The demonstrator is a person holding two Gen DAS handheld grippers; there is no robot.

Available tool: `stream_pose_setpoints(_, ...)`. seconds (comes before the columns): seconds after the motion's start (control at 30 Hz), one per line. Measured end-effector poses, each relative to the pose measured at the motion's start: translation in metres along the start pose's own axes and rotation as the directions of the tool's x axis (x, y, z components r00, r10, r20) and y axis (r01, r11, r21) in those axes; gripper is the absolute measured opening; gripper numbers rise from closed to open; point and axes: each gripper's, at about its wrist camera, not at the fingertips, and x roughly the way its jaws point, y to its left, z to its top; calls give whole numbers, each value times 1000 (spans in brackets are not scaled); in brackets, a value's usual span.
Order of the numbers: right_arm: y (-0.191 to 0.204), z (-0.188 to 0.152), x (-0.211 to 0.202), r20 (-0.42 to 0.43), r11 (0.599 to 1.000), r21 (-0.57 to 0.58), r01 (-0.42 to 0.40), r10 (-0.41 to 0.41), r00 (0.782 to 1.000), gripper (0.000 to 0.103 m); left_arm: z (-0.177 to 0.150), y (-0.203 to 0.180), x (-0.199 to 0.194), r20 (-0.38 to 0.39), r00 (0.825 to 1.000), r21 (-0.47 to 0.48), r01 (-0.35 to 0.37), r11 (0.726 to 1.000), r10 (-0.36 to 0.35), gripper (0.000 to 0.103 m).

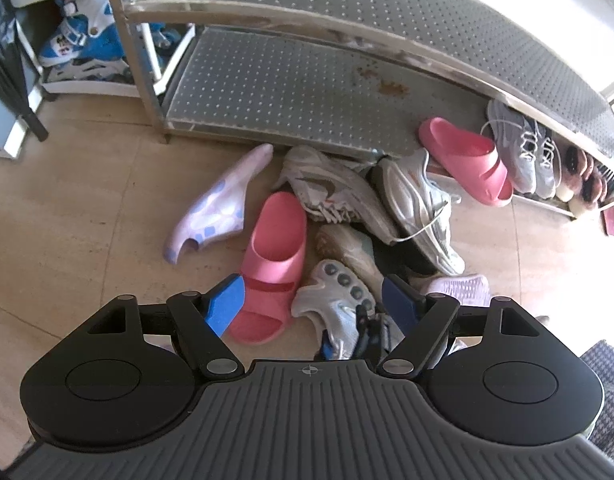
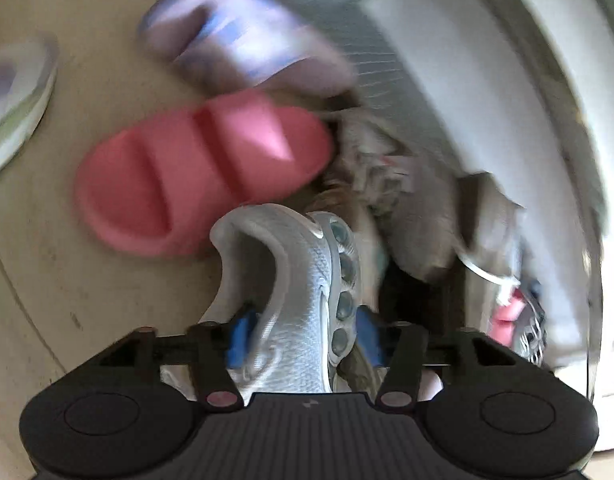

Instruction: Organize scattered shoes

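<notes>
The left gripper hangs over a heap of shoes on the floor, its blue-padded jaws standing wide apart with nothing clamped between them. Just ahead of its left finger lies a pink slide, and beyond that, farther to the left, a lilac clog rests on its side. Ahead and slightly right of the gripper, white and grey sneakers are piled against the foot of a metal shoe rack. On the rack's bottom shelf, ahead and to the right, sits a second pink slide beside a pair of grey trainers.

The right gripper is set around the heel of a silver sneaker (the one with round bubbles along its sole): one blue pad is inside the collar, the other outside at the sole. The view is blurred, so whether the pads actually press on the shoe cannot be told. In the left wrist view this same sneaker lies just under the left gripper's open jaws, with the right gripper's dark fingers at its heel.
</notes>
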Motion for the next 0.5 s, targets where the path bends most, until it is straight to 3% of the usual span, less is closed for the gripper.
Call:
stream_pose_setpoints(0.07, -5, 9, 11, -70, 997, 75, -26, 31, 997, 43, 0, 0, 0, -1, 1000, 1, -1, 1000, 1, 80)
stream_pose_setpoints(0.13, -18, 14, 15, -97, 981, 180, -68, 87, 991, 42, 0, -1, 1, -3, 1000, 2, -2, 1000, 2, 80)
stream_pose_setpoints(0.17, -36, 12, 17, -104, 951, 289, -107, 142, 984, 41, 0, -1, 1, -4, 1000, 2, -3, 1000, 3, 80)
stream_pose_setpoints(0.23, -71, 7, 21, -99, 851, 496, -172, 252, 963, 39, 0, -1, 2, -5, 1000, 3, -4, 1000, 4, 80)
stream_pose_setpoints(0.3, -106, 2, 25, -68, 702, 678, -219, 356, 932, 36, 0, -2, 1, -1, 1000, 4, 1, 1000, -1, 80)
stream_pose_setpoints(0.37, -147, -20, 37, 2, 450, 853, -264, 503, 864, 31, 0, -3, -1, 4, 1000, 5, 5, 1000, -5, 80)
stream_pose_setpoints(0.4, -153, -28, 40, 17, 381, 886, -262, 540, 842, 29, 0, -3, -2, 7, 1000, 6, 7, 1000, -7, 80)
stream_pose_setpoints(0.43, -167, -53, 55, 59, 192, 953, -233, 639, 767, 25, 0, -4, -3, 9, 1000, 9, 8, 1000, -8, 80)
stream_pose_setpoints(0.5, -166, -73, 66, 83, 85, 976, -200, 702, 707, 19, 0, -5, -3, 9, 1000, 13, 9, 1000, -9, 80)
